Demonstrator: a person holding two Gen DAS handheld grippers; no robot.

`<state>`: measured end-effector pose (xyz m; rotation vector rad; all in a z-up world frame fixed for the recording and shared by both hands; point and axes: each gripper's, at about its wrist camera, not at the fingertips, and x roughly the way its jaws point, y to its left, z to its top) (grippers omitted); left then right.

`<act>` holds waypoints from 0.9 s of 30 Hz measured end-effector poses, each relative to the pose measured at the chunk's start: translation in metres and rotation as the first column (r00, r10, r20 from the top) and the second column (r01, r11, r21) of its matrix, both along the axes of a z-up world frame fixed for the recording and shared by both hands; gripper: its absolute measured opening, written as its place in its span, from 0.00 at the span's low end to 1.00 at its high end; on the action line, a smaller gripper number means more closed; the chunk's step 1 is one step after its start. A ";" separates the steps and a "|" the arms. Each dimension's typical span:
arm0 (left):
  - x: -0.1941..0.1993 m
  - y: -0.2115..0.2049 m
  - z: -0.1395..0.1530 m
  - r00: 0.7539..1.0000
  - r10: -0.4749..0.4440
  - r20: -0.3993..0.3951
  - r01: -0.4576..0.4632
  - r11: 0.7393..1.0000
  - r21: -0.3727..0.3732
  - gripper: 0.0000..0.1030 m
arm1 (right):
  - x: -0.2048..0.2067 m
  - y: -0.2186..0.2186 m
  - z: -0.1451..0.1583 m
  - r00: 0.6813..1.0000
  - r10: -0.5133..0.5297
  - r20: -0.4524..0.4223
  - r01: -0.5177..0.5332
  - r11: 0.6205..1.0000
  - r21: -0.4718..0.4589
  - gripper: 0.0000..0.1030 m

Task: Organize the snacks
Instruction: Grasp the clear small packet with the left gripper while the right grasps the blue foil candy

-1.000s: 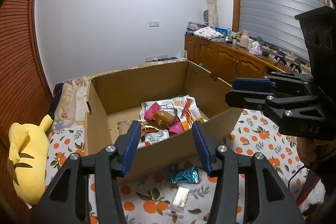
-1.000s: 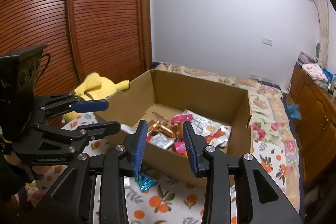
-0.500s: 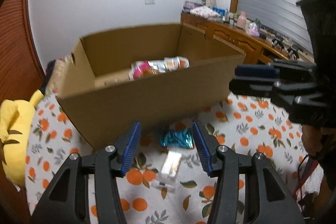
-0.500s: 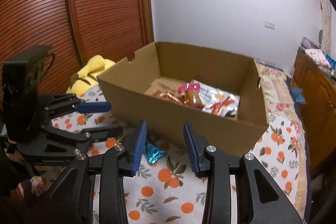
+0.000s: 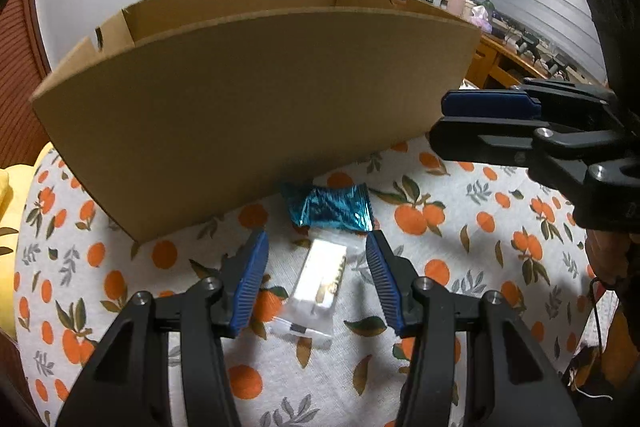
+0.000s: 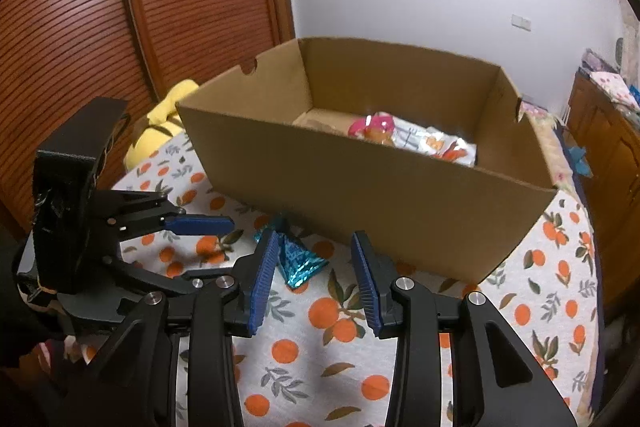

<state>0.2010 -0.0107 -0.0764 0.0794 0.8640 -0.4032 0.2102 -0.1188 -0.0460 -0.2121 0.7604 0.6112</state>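
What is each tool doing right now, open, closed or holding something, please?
Left tool: open, empty, over the clear snack packet.
Right tool: open, empty, aimed near the blue foil snack.

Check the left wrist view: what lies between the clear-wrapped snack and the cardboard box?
A teal foil packet lies between the clear-wrapped snack and the cardboard box, on the orange-print cloth.

Counting what's showing here: one box (image 6: 360, 195), two loose snacks sitting on the bed (image 5: 440, 239) in front of it, a teal pack (image 5: 332, 207) and a clear pack (image 5: 320, 279). Several more packs (image 6: 416, 141) peeking out of the box, can't count those. One yellow plush (image 6: 160, 131).
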 end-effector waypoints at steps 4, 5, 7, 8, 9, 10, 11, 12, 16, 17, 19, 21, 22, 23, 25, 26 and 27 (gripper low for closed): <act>0.002 0.001 -0.006 1.000 -0.004 -0.023 0.004 1.000 0.002 0.47 | 0.004 0.002 -0.010 1.000 0.005 -0.026 -0.005 1.000 -0.008 0.37; 0.002 0.000 -0.008 1.000 -0.006 -0.028 0.006 1.000 0.005 0.46 | 0.005 0.002 -0.012 0.999 0.005 -0.034 -0.006 1.000 -0.007 0.37; 0.004 -0.001 -0.010 0.999 -0.008 -0.036 0.008 1.000 0.006 0.45 | 0.007 0.002 -0.015 0.999 0.006 -0.044 -0.006 1.000 -0.008 0.38; 0.004 -0.001 -0.012 0.999 -0.007 -0.041 0.008 1.000 0.008 0.44 | 0.008 0.003 -0.016 0.999 0.006 -0.048 -0.007 1.000 -0.011 0.38; 0.004 -0.002 -0.014 0.999 -0.007 -0.046 0.008 1.000 0.013 0.44 | 0.009 0.003 -0.017 0.999 0.007 -0.051 -0.008 1.000 -0.013 0.38; 0.004 -0.002 -0.015 0.999 -0.007 -0.048 0.008 1.000 0.015 0.44 | 0.009 0.005 -0.018 0.998 0.009 -0.054 -0.010 1.000 -0.015 0.38; 0.003 -0.002 -0.014 0.999 -0.010 -0.044 0.010 1.000 0.016 0.43 | 0.009 0.006 -0.019 0.998 0.010 -0.057 -0.011 1.000 -0.018 0.38; 0.003 -0.002 -0.014 0.999 -0.011 -0.045 0.012 1.000 0.016 0.42 | 0.010 0.007 -0.021 0.998 0.012 -0.060 -0.013 1.000 -0.023 0.38; 0.002 -0.002 -0.013 0.999 -0.021 -0.049 0.022 1.000 0.013 0.21 | 0.014 0.010 -0.027 0.997 0.020 -0.075 -0.022 0.999 -0.036 0.39; 0.001 -0.002 -0.013 0.999 -0.024 -0.049 0.025 1.000 0.016 0.20 | 0.016 0.011 -0.028 0.997 0.022 -0.079 -0.025 0.999 -0.038 0.40; -0.001 0.001 -0.013 0.999 -0.026 -0.045 0.027 1.000 0.014 0.19 | 0.020 0.015 -0.031 0.996 0.027 -0.090 -0.031 0.999 -0.039 0.40; -0.003 0.006 -0.013 0.999 -0.018 -0.047 0.018 1.000 0.006 0.19 | 0.023 0.018 -0.034 0.994 0.034 -0.102 -0.039 0.999 -0.039 0.40; -0.004 0.009 -0.012 0.999 -0.014 -0.046 0.014 1.000 0.001 0.19 | 0.024 0.020 -0.035 0.993 0.039 -0.107 -0.043 0.998 -0.040 0.40; -0.006 0.013 -0.011 0.999 -0.010 -0.044 0.010 1.000 -0.004 0.19 | 0.025 0.022 -0.037 0.993 0.043 -0.112 -0.047 0.998 -0.042 0.40; -0.008 0.019 -0.009 0.999 0.001 -0.039 -0.001 1.000 -0.010 0.19 | 0.027 0.026 -0.040 0.991 0.054 -0.124 -0.060 0.997 -0.044 0.40; -0.010 0.023 -0.008 0.999 0.006 -0.036 -0.007 1.000 -0.012 0.19 | 0.028 0.029 -0.042 0.990 0.061 -0.129 -0.067 0.997 -0.047 0.40; -0.012 0.027 -0.007 0.999 0.012 -0.032 -0.012 1.000 -0.014 0.19 | 0.029 0.032 -0.044 0.989 0.066 -0.135 -0.074 0.996 -0.049 0.40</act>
